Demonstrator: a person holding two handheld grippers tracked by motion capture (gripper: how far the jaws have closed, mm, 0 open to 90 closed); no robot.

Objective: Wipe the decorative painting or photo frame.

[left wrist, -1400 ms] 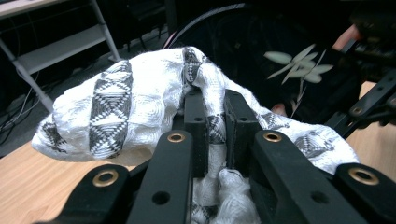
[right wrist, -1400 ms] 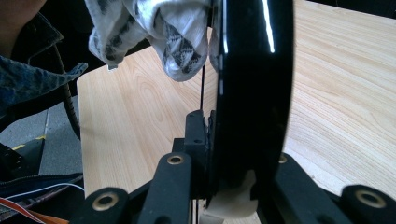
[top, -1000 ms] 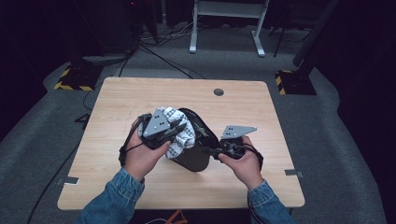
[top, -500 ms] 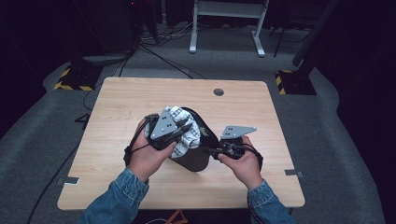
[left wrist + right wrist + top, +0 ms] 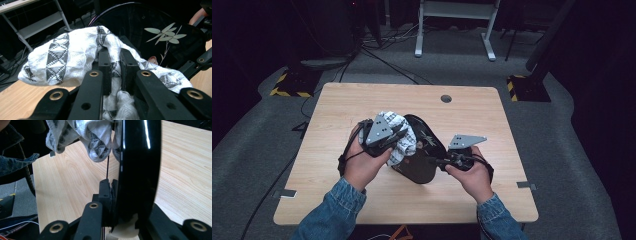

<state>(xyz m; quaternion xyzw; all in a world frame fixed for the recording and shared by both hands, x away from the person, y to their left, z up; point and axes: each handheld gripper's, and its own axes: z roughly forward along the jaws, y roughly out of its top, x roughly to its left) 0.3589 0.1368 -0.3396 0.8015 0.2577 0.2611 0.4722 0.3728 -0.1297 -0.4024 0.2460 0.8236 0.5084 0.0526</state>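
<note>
Pinching white patterned cloth (image 5: 75, 57) in left gripper (image 5: 115, 67); right gripper (image 5: 112, 195) clamped on black tray (image 5: 422, 160) rim, mid-table (image 5: 337, 200).

black tray (image 5: 140, 170) base cut off, cloth (image 5: 82, 135) top cropped

place: looking like a dark lab or studio
clues: cables (image 5: 377, 52) trailing across grey carpet (image 5: 572, 165), hazard-striped tape (image 5: 287, 92)

wooden table (image 5: 337, 200), white frame (image 5: 452, 10) — grey floor (image 5: 562, 150)
</note>
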